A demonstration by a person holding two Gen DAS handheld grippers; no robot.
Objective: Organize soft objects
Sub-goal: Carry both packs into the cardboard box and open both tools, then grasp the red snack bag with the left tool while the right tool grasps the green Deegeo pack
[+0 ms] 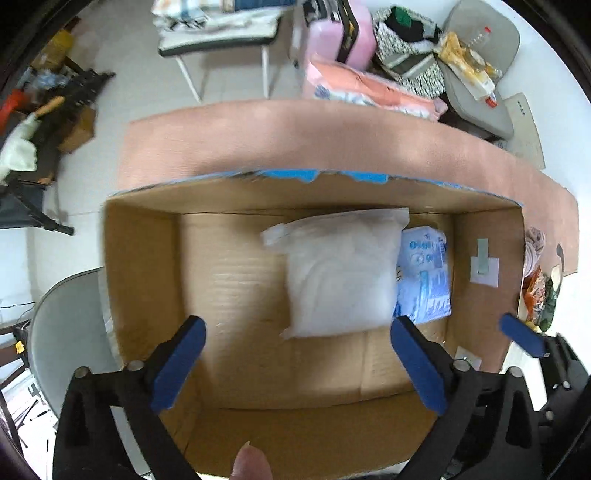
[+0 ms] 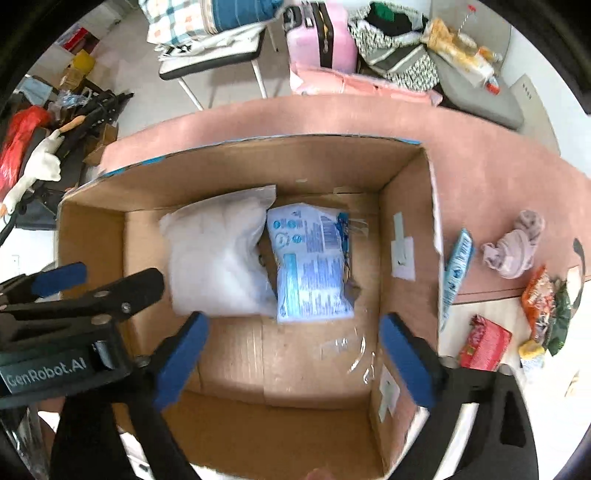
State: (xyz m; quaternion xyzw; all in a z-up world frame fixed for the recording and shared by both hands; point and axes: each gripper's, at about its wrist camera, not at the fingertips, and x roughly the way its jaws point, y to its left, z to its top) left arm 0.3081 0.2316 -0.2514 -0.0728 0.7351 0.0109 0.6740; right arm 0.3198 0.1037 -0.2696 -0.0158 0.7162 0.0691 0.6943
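Note:
An open cardboard box (image 1: 140, 266) (image 2: 402, 192) stands on a pink table. Inside lie a white soft pack in clear plastic (image 1: 340, 273) (image 2: 218, 254) and, to its right, a blue printed pack (image 1: 424, 277) (image 2: 314, 262). My left gripper (image 1: 299, 362) is open and empty above the box's near half. My right gripper (image 2: 291, 354) is open and empty above the box, to the right of the left one; the left gripper shows at the left edge of the right wrist view. A crumpled lilac cloth (image 2: 513, 243) lies on the table right of the box.
A blue packet (image 2: 458, 266) leans on the box's right wall. Snack packets (image 2: 546, 299) and a red packet (image 2: 484, 343) lie at the right. Behind the table (image 2: 480, 147) stand a chair with folded fabrics (image 2: 214, 33), a pink suitcase (image 2: 321, 37) and piled clothes.

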